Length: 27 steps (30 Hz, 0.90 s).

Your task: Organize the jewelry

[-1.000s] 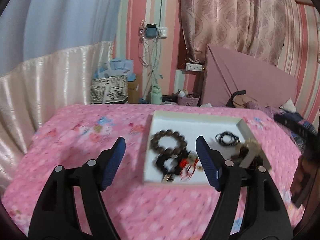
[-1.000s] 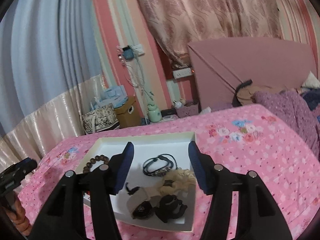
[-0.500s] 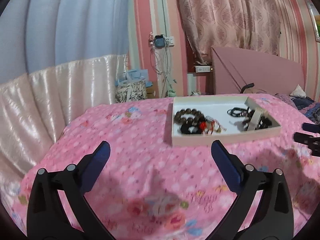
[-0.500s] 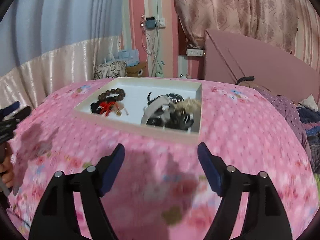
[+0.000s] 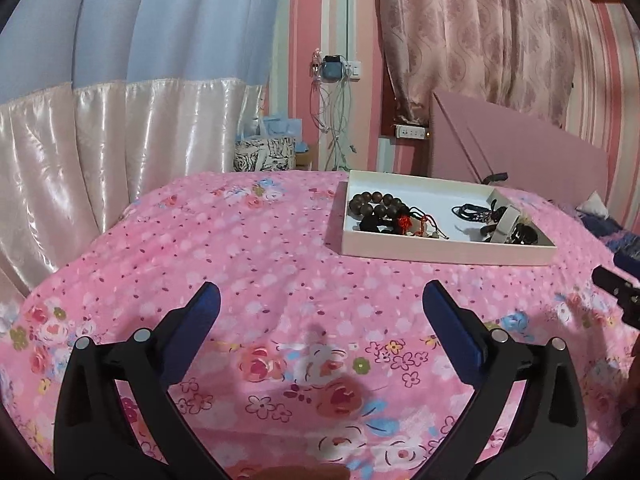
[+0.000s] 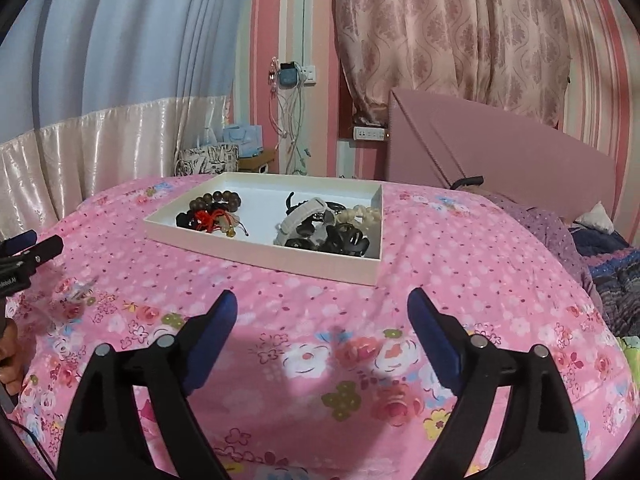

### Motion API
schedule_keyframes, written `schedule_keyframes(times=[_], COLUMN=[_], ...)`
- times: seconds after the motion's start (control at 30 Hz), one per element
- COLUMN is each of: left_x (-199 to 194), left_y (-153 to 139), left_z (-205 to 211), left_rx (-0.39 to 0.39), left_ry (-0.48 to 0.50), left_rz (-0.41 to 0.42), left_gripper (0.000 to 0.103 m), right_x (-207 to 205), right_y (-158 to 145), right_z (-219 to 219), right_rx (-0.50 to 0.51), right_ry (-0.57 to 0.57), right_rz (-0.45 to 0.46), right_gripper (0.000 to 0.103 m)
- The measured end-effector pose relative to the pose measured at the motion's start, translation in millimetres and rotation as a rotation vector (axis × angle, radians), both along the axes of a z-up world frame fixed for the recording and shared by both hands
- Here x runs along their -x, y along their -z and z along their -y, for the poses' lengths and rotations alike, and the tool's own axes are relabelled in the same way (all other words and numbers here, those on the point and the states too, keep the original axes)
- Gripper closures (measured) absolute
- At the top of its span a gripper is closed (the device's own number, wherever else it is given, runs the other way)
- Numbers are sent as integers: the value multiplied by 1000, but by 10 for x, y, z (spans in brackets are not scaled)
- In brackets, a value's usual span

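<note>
A shallow white tray lies on the pink floral bedspread, ahead and to the right of my left gripper. That gripper is wide open over bare cover, holding nothing. The tray holds a brown bead bracelet, a red tassel piece and black cord bracelets. In the right wrist view the tray sits ahead and slightly left of my right gripper, whose jaws are opening with nothing between them. A white band, a cream scrunchie and black clips fill the tray's right half.
The bedspread slopes down to shiny curtains on the left. A pink headboard stands behind the bed, with a purple blanket at the right. Bags stand on the floor beyond. The other gripper's tip shows at the frame edges.
Both grippers have drawn back from over the tray toward the near part of the bed. Both jaws have spread wider. The right view has rolled level.
</note>
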<state>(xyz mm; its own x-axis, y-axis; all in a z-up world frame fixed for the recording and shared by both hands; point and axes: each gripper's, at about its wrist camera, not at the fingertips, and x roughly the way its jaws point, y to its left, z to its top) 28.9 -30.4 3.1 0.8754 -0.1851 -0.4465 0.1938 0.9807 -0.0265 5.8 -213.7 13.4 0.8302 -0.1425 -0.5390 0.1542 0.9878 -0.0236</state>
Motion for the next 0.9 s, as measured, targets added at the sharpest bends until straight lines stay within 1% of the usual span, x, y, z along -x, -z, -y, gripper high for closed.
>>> schedule_keyframes(times=[0.03,0.07,0.1,0.13,0.2,0.3,0.43,0.53,0.9], left_x=[1,-5,-13,-19,-31,-40,15,32,42], left_y=[3,4,11,16,13,16,-5,-10,0], left_z=[-9,-13,-19,-27,-28,6,75,97,111], left_rx=[3,6,7,11,17,6,-25,-37,-47], left_ry=[-6,-7,-12,-15,-10,-3,2,2,5], left_rz=[0,-2,-8,-11,-12,-10,23,35,35], left_gripper=[3,3,3,3,3,3,3,3,3], right_x=[-4,-3,-10,-24,-27,53,150,150,151], right_y=[-2,-2,6,12,12,-21,-65,-70,-73], right_z=[4,8,19,25,43,70,82,81,90], right_rx=[0,-2,-6,-9,-10,-18,-19,-14,-19], right_ry=[0,1,5,13,41,55,72,72,72], right_rz=[0,1,-4,-16,-21,22,75,75,75], right_gripper=[16,13,7,5,5,5,5,5,5])
